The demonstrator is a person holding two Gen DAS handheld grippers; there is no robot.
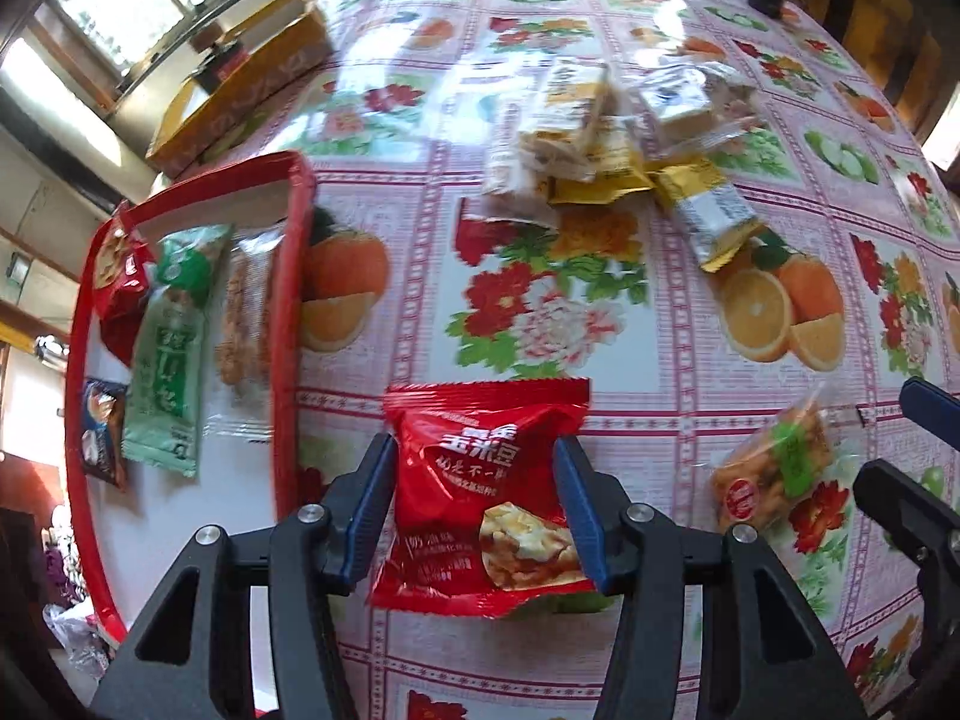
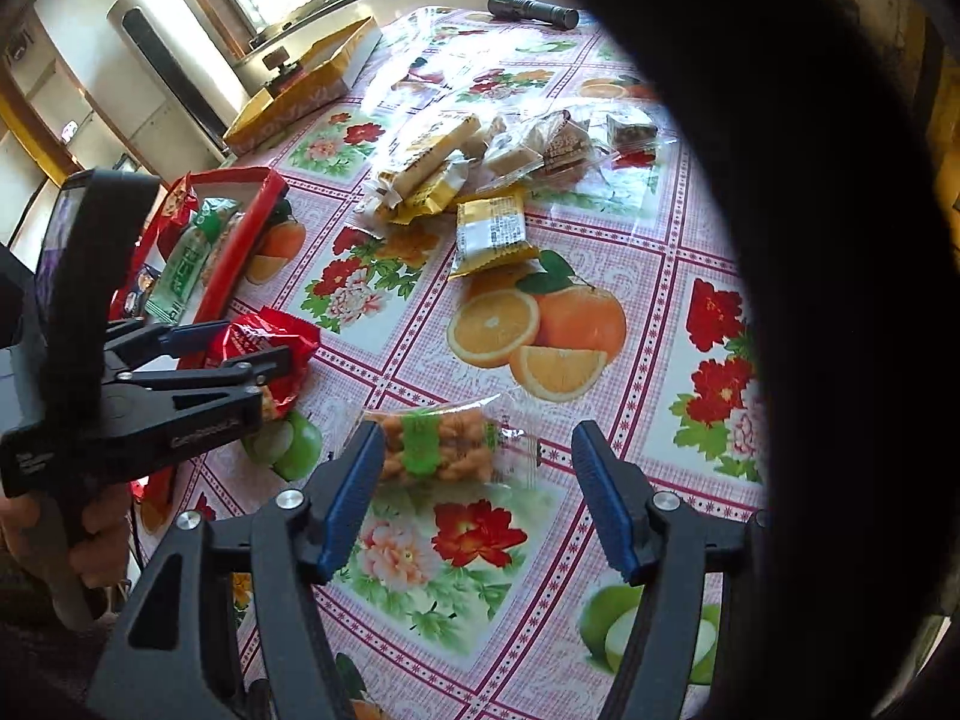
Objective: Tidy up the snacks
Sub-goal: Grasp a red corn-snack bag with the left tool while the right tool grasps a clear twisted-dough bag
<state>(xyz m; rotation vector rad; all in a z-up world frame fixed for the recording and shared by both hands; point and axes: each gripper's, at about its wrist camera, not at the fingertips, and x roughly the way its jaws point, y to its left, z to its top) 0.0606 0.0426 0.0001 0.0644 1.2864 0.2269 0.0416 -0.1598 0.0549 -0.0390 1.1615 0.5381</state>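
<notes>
The red snack bag point(image 1: 480, 480) is shiny, crinkly plastic foil. The left gripper point(image 1: 474, 504) is matt black plastic with bumpy blue pads and small silver metal bolts. The surface point(image 2: 600, 240) wears a smooth, glossy plastic cloth with fruit and flowers. The clear packet point(image 2: 444, 444) is thin, see-through plastic. The red tray point(image 1: 294, 276) looks shiny.

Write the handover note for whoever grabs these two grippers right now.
Left gripper: shut on the red snack packet, held just right of the red tray.
Right gripper: open, fingers either side of the clear packet of orange snacks, which lies on the table; not gripped yet.
Done: a green packet and several others are in the tray.
Left: drop the red packet in, take the clear packet, then clear the yellow-and-white pile mid-table.
</notes>
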